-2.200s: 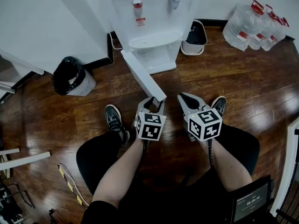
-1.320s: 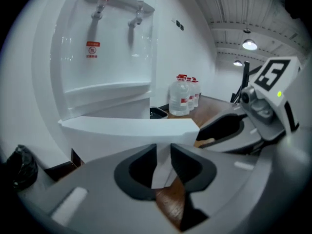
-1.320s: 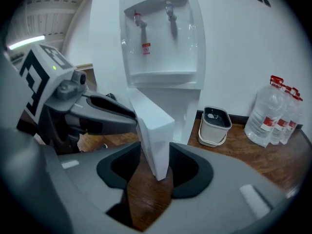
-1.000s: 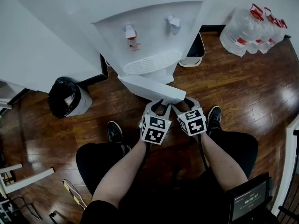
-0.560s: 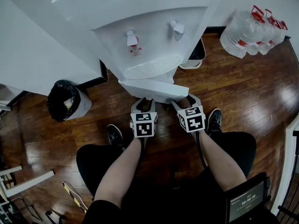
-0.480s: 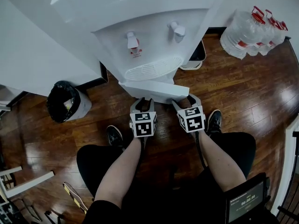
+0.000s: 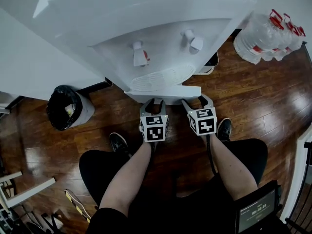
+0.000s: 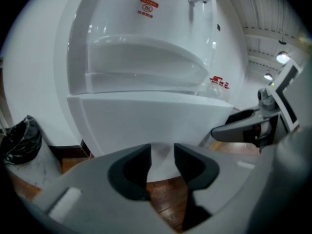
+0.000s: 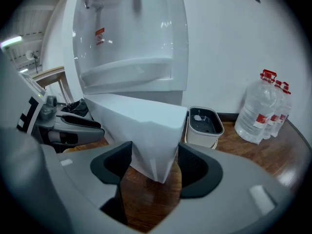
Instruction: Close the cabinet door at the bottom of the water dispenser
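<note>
Dark wood floor [image 7: 273, 91] beneath us; cabinet door [image 7: 170, 93] ajar, its edge ungripped inside our opening left tongs [image 7: 154, 103] and wide-open right tongs [image 7: 196, 100]; only the right gripper view shows its lower corner

In the head view the water dispenser [image 7: 161, 28] is cut off at 12 o'clock. Its bulging front hides most of the cabinet door [image 7: 168, 94], so any gap at the cabinet cannot be told. The white bin [image 7: 208, 71] at 1 o'clock is half hidden behind the dispenser. The water bottles [image 7: 265, 38] run off the edge at 2 o'clock. The digits on the screen [image 7: 257, 212] at 5 o'clock are too small to read.
</note>
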Demonstrator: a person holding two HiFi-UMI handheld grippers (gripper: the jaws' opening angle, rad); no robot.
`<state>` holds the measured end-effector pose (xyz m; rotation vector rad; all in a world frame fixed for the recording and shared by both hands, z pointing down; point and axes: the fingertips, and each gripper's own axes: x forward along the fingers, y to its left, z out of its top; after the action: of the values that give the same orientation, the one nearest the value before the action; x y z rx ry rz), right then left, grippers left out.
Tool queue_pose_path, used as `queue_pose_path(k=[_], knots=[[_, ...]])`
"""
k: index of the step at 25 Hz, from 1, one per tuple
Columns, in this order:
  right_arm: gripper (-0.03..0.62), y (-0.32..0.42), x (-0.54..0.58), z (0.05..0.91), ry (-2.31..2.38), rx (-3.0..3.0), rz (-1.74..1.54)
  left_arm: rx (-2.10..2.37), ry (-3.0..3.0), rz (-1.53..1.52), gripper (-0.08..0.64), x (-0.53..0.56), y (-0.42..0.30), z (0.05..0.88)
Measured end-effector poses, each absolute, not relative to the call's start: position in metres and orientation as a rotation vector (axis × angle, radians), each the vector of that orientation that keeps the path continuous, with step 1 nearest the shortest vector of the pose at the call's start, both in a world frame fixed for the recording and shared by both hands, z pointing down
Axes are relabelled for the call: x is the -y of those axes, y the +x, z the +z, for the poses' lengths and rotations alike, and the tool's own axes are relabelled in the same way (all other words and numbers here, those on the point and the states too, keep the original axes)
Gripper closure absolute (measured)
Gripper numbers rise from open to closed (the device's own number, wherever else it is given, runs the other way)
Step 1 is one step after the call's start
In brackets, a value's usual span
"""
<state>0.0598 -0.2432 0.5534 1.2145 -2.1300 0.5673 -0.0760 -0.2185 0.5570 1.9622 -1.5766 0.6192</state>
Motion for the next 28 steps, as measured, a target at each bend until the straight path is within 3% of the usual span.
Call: queue_pose_path(k=[28], knots=[[0.301,0.054,0.303,0.546,1.076,2.171,0.354,1.726,1.706,0.471,0.365,0.247,-0.087,0.549]])
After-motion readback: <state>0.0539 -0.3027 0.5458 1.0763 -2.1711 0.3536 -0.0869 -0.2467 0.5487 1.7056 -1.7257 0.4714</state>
